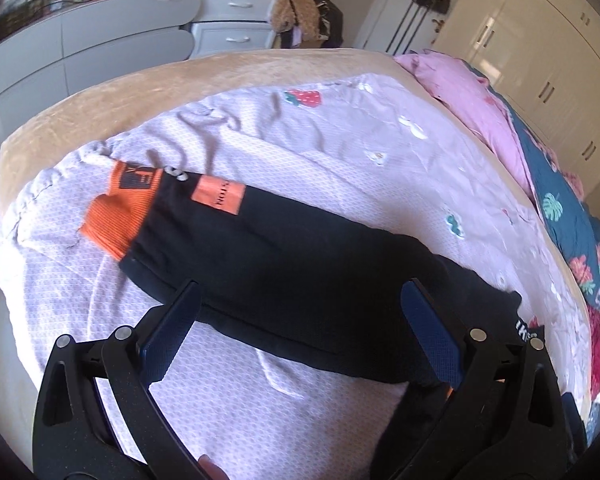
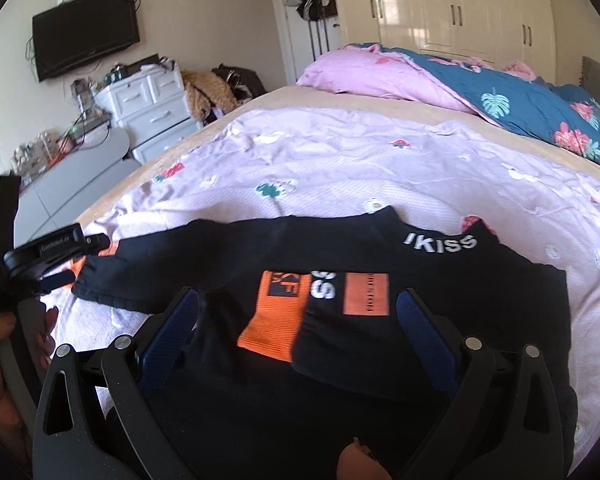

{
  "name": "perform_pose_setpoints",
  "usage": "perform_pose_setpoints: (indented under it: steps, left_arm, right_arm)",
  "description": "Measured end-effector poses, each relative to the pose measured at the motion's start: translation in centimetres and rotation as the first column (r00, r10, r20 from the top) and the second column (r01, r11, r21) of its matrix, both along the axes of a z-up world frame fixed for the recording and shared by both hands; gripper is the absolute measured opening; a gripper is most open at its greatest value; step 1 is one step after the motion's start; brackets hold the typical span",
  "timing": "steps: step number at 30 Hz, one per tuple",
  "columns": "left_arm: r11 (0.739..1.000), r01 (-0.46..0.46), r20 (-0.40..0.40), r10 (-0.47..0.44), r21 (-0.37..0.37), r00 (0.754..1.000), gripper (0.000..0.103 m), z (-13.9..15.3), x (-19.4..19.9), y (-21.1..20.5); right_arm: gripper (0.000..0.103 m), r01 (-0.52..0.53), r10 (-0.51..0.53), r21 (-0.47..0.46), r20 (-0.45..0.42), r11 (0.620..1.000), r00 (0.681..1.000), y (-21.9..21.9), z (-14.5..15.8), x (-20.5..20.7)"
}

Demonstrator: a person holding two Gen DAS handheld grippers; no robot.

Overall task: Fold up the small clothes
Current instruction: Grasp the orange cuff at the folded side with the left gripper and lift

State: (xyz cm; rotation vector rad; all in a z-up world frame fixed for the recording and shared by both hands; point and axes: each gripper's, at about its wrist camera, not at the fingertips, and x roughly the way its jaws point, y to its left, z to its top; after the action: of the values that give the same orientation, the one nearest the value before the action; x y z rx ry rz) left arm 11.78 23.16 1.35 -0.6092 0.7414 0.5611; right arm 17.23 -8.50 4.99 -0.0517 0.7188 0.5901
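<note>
A small black top with orange cuffs and white lettering lies on the lilac sheet. In the left wrist view one long black sleeve (image 1: pixel 284 264) stretches out flat, ending in an orange cuff (image 1: pixel 118 220). My left gripper (image 1: pixel 300 304) is open just above the sleeve's middle, holding nothing. In the right wrist view the other sleeve is folded across the black body (image 2: pixel 420 264), its orange cuff (image 2: pixel 276 324) on top. My right gripper (image 2: pixel 298 304) is open over that folded cuff, empty. The left gripper (image 2: pixel 40 264) also shows at the left edge there.
The lilac sheet (image 1: pixel 300 128) covers a tan mattress (image 1: pixel 100 100). A pink and blue floral quilt (image 2: pixel 480 92) is bunched along the far side. White drawers (image 2: pixel 148 108), a grey cabinet (image 1: pixel 80 48) and wardrobes (image 2: pixel 460 4) stand around the bed.
</note>
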Motion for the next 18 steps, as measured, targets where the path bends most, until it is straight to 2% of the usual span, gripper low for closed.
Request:
perform_pose_setpoints:
  steps: [9,18]
  left_arm:
    - [0.993,-0.111,-0.013,0.11,-0.046,0.994,0.094,-1.0,-1.3,3.4]
    - [0.972,-0.209,-0.079,0.201,-0.111,0.976,0.094,-3.2,-2.2,6.4]
  right_arm:
    - [0.098,-0.072,0.072,-0.022,0.004,0.997,0.997,4.7,-0.1,-0.4]
    - [0.098,-0.124,0.124,-0.007,-0.02,0.992,0.992,7.9,-0.4,-0.6]
